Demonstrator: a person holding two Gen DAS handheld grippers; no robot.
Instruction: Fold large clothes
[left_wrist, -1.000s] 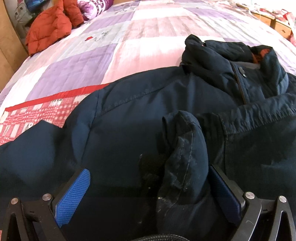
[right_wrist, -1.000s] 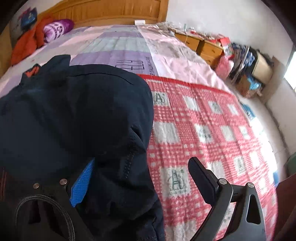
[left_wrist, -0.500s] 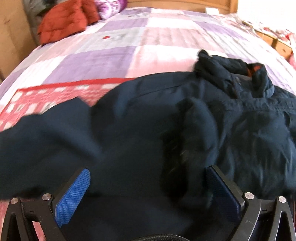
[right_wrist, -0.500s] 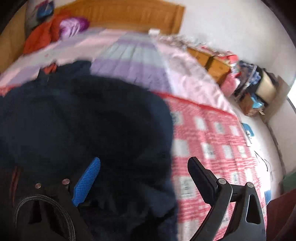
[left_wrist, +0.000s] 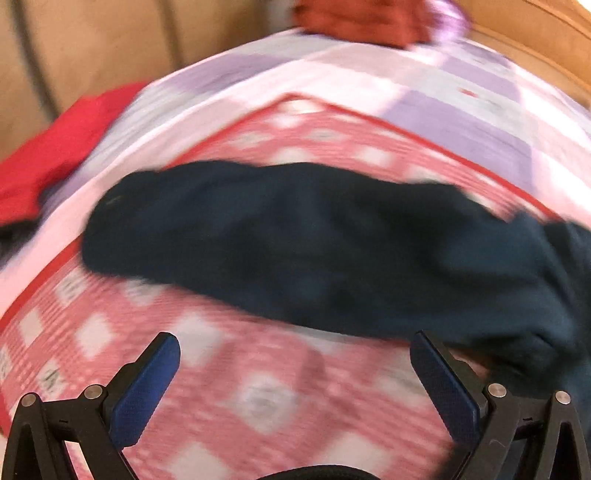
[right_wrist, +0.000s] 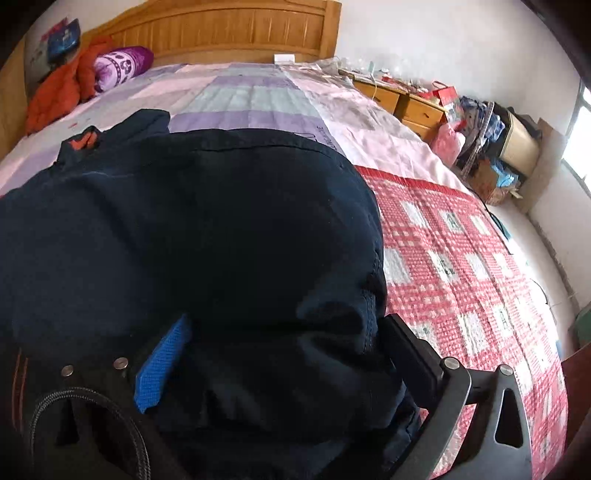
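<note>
Jacket (right_wrist: 192, 236), dark navy and puffy, is lying on the bed, resting partly on the red-and-white checked blanket (right_wrist: 461, 266) and partly on the purple-and-pink patchwork quilt (right_wrist: 251, 99). From the right wrist view its bulk is filling the near left of the frame, with stitched seams along its edge and an orange lining showing at the collar (right_wrist: 83, 140) toward the wooden headboard (right_wrist: 236, 33). The right gripper (right_wrist: 284, 354) is closing its blue-padded fingers on a thick fold of the jacket near the foot edge of the bed. The left wrist view is blurred; it is showing what the other is not: a long sleeve (left_wrist: 295, 240) stretching sideways across the checked blanket toward the bed's left edge. The left gripper (left_wrist: 295, 369) is hovering with fingers spread wide and nothing between them, the sleeve lying just beyond the tips. An orange coat (right_wrist: 59, 92) and a purple pillow (right_wrist: 122, 64) are sitting at the head corner. The checked blanket is lying bare toward the right edge, with wooden drawers (right_wrist: 402, 103) beyond.
</note>
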